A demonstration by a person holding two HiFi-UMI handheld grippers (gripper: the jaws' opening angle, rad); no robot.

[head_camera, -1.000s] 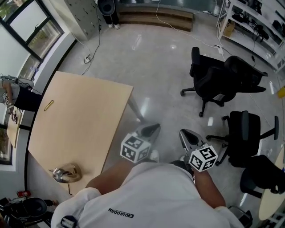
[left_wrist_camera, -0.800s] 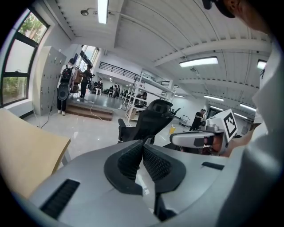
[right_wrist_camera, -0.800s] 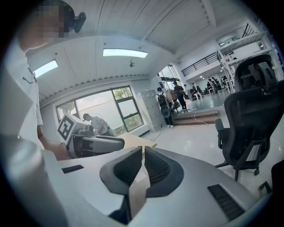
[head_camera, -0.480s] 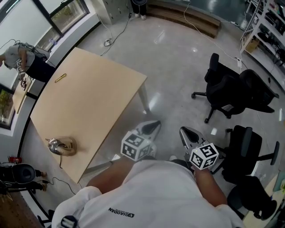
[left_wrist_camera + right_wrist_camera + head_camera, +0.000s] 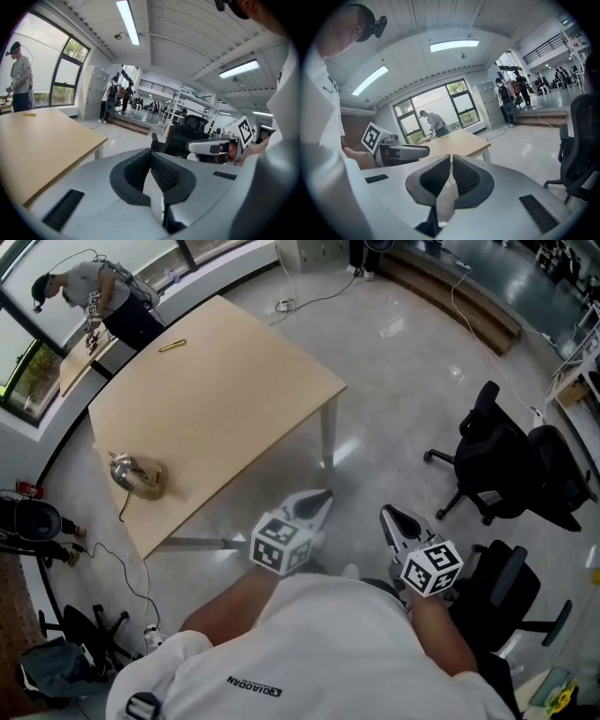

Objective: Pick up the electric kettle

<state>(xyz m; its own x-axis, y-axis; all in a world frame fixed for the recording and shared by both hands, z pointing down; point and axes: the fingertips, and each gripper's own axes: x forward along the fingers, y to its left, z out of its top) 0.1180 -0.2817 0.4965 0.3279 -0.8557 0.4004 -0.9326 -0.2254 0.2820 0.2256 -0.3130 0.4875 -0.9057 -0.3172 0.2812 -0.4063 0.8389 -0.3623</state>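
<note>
The electric kettle, silver and shiny, stands on its round base near the left edge of the wooden table; a cord runs from it over the edge. My left gripper hangs over the floor, off the table's near corner and far from the kettle, jaws shut and empty. The right gripper hangs beside it, also shut and empty. In the left gripper view the left gripper points past the table. The right gripper points toward the table. Neither gripper view shows the kettle.
Black office chairs stand on the floor at the right, another chair close by my right arm. A small yellow object lies at the table's far edge. A person stands by the window. Dark gear and cables lie left of the table.
The view has swung round: table and kettle have shifted up and to the right in the head view, the chairs to the right. Both grippers keep their place in the picture, still shut.
</note>
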